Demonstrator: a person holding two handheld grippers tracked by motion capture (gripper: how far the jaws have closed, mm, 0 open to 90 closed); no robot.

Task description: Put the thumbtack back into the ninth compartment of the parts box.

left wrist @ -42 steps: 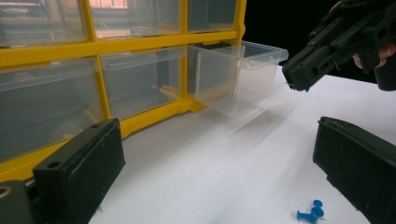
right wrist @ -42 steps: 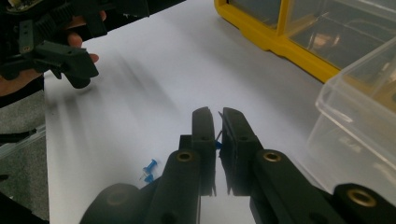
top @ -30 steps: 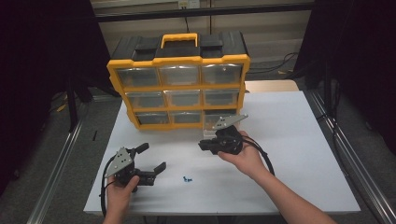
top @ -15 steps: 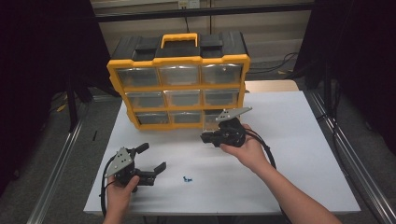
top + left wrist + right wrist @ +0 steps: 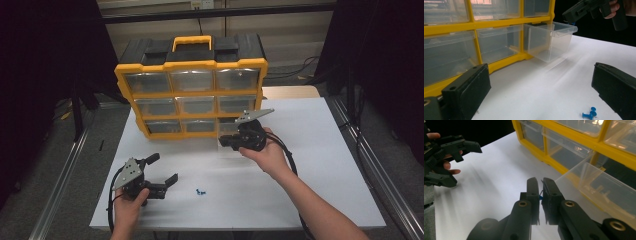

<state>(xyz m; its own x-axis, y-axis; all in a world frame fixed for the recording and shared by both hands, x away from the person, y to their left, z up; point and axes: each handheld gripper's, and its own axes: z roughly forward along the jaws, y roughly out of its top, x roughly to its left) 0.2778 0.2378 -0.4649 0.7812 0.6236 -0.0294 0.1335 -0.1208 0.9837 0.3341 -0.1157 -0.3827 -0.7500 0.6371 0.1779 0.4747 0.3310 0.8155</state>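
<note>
Right gripper pinched on a blue pushpin, beside the pulled-out drawer.
I see its jaws nearly closed, the pin a blue sliver between the pads, above the white table by the yellow organizer. Left gripper rests low with jaws wide apart, holding nothing; more blue pushpins lie on the table just beside it.

- Left gripper: low in the left hand, jaws spread wide apart, nothing between the pads.
- Right gripper: raised in the right hand, jaws nearly together, apparently pinching something small and blue between the pads.
</note>
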